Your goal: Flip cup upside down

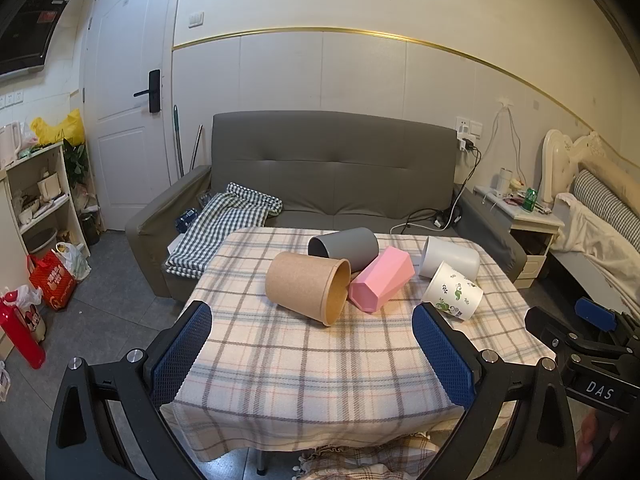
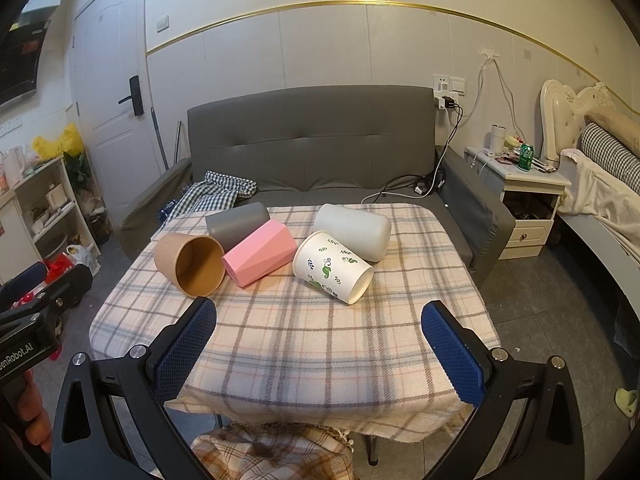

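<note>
Five cups lie tipped on a plaid-covered table (image 1: 304, 368), from the brown cup (image 1: 306, 286) down to the leaf-printed paper cup (image 2: 332, 266), while left gripper (image 1: 312, 344) and right gripper (image 2: 320, 340) hover spread and empty, apparently before the first grasp.

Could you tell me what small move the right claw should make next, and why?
Probably ease the right claw forward toward the leaf-printed paper cup. That cup lies on its side nearest the claw, which is open, empty and short of all five cups.
</note>
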A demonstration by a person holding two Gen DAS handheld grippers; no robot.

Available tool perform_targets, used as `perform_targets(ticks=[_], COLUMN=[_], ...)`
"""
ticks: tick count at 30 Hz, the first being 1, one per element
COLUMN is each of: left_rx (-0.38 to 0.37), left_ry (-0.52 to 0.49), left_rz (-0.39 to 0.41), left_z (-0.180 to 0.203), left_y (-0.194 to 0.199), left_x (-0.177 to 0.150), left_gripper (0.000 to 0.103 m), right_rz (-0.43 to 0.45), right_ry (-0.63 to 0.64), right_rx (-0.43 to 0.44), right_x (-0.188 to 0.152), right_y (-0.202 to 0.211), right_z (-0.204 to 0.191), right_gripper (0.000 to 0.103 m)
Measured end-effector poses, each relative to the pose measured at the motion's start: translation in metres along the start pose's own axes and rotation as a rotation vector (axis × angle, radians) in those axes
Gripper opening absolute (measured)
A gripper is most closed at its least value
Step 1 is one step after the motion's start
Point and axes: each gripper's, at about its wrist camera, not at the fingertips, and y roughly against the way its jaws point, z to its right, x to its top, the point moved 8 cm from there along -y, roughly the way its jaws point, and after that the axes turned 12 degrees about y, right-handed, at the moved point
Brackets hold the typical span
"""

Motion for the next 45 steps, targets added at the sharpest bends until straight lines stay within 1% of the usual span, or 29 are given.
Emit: perform_targets(ticks=[16,17,26,39,40,45], left_rx=[0.001,0.0,0.001,0.002,0.002,0.002], left_ry=[0.001,0.001,0.001,0.001,0.0,0.003], left_rz=[-0.001,-0.002,-0.002,-0.005,-0.006,-0.031], left_z=[0.0,0.0,0.0,0.0,0.0,-0.001], left_y=[-0.002,-0.002,-0.002,-0.004,-0.004,-0.004], left_x=[-0.001,-0.001,-0.001,0.0,0.0,-0.003], left_gripper=[0.103,0.103,0.103,0.103,0.103,0.103], right_rz=[-0.002,-0.002,-0.004,-0.005,-0.005,-0.003], right_ry=[0.001,-0.001,-0.004,0.002,0.005,0.047], right_rx=[0.002,0.001,0.001,0.005,0.01,0.03], right_x=[0.0,-0.001,-0.002,0.0,-0.005,-0.003], right_y=[0.005,-0.004,-0.001,-0.007,-0.008,-0.01], right_z=[0.001,-0.002,-0.003,-0.011,-0.009,-0.007], right_gripper=[0.103,0.103,0.103,0.103,0.103,0.103])
